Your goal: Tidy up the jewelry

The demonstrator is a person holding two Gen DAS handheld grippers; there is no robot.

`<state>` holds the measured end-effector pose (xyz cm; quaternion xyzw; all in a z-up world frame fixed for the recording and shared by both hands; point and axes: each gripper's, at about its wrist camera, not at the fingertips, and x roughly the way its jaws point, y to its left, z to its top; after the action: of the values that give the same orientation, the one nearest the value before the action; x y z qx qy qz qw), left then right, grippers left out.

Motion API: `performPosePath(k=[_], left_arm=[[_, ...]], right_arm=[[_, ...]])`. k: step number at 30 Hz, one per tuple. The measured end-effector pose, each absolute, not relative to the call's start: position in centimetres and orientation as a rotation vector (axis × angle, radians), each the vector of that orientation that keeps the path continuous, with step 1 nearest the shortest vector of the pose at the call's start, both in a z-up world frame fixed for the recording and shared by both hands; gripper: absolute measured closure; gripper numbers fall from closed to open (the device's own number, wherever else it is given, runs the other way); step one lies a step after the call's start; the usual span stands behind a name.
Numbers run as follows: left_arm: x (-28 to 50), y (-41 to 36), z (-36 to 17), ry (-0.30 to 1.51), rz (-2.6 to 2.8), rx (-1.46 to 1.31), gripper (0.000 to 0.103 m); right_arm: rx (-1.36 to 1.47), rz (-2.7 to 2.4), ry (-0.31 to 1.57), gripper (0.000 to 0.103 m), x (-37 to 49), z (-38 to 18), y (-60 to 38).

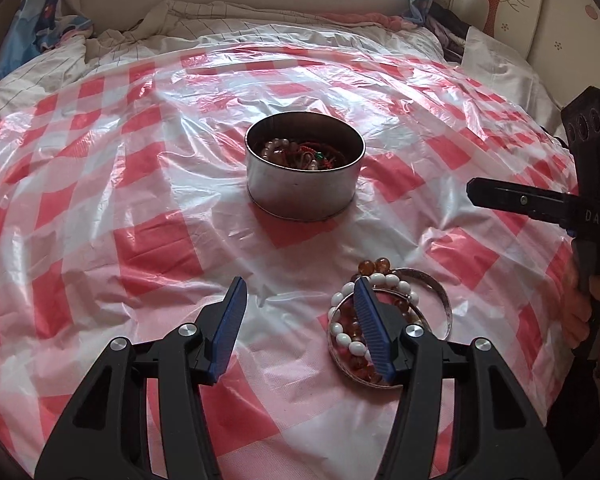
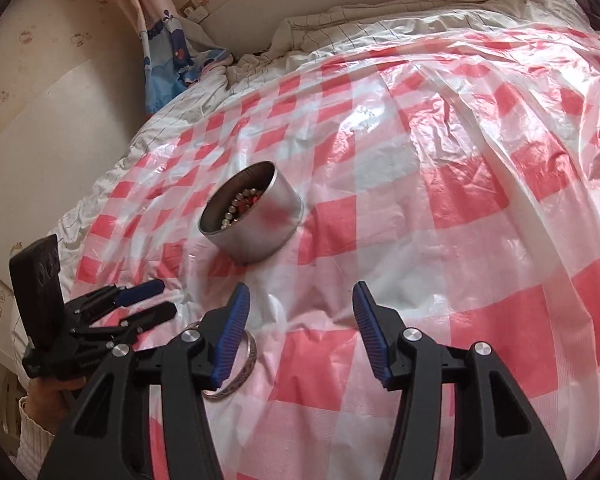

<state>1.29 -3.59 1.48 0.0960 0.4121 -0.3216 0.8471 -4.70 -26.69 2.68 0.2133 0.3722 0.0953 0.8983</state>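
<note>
A round metal tin (image 1: 305, 190) (image 2: 260, 236) stands mid-cloth with beads and red cord jewelry inside. A small heap lies in front of it: a white bead bracelet (image 1: 384, 282), an amber bead bracelet (image 1: 374, 267) and silver bangles (image 1: 444, 300) (image 2: 246, 362). My left gripper (image 1: 299, 285) (image 2: 165, 298) is open, nothing sits between its jaws, and its right finger crosses over the heap. My right gripper (image 2: 300, 293) is open and empty over bare cloth, its left finger above the bangle. One of its fingers (image 1: 512, 200) reaches in from the right.
A red-and-white checked plastic sheet (image 1: 140, 208) covers a bed with a rumpled white quilt (image 1: 112, 46) behind. Curtains (image 2: 168, 40) and a wall lie beyond. A person's hand (image 1: 580, 312) holds the right gripper, and a white-sleeved hand (image 2: 40, 400) holds the left.
</note>
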Motion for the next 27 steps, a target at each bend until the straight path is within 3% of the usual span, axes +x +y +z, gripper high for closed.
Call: performPosePath(k=[5,8,12,15,16,27], left_arm=[[-0.2,-4.9,1.0,0.872,-0.742,0.292,0.051],[-0.5,-5.6,0.4,0.889,-0.75,0.33,0.058],[-0.2,-5.7,-0.1,0.905,-0.755,0.323,0.081],[-0.1,-5.7,-0.3,0.913,-0.771,0.304,0.087],[-0.1,-5.5,-0.1,0.912,-0.776,0.292,0.096],[2.8,-0.9,2.1,0.889,-0.668,0.115,0.1]], right_arm=[[0.296,0.198,0.804,0.05,-4.4,2.6,-23.6],[0.306,0.194,0.825,0.049,-4.1,1.8,-23.6],[0.315,0.188,0.831,0.045,-3.9,1.4,-23.9],[0.308,0.191,0.83,0.043,-3.8,1.4,-23.8],[0.305,0.193,0.832,0.043,-3.8,1.3,-23.7],[0.218,0.199,0.833,0.043,-3.8,1.4,-22.0]])
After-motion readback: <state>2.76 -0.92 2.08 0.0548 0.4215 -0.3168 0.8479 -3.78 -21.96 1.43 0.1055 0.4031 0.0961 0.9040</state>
